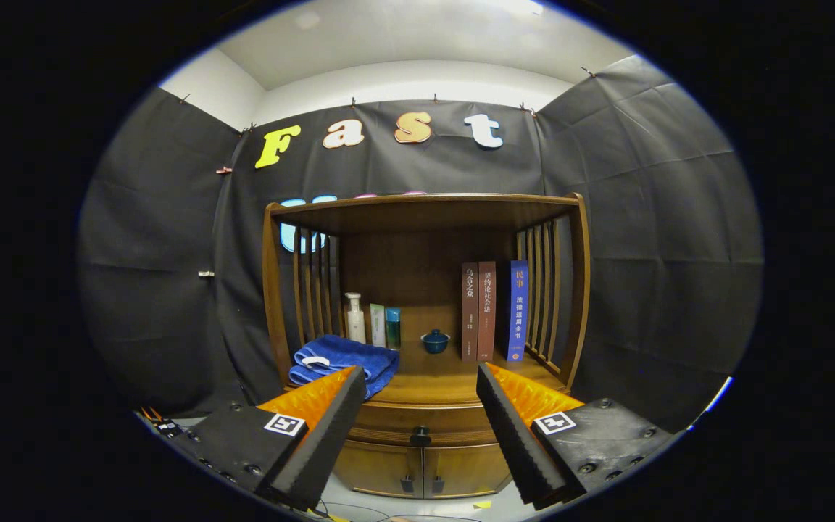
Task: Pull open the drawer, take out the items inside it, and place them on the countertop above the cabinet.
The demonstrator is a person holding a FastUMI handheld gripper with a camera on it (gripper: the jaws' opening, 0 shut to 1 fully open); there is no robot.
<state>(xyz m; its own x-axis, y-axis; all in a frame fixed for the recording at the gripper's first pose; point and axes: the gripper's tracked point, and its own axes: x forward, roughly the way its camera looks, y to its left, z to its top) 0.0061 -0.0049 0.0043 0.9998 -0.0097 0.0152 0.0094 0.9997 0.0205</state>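
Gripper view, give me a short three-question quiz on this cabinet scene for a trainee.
1. True or false: the drawer is already pulled open.
2. What lies on the countertop nearest the gripper's left finger? A) blue towel B) books C) small blue cup
3. Fill in: the drawer knob sits ___ the open fingers.

Key: 1 false, it is shut; 2 A; 3 between.
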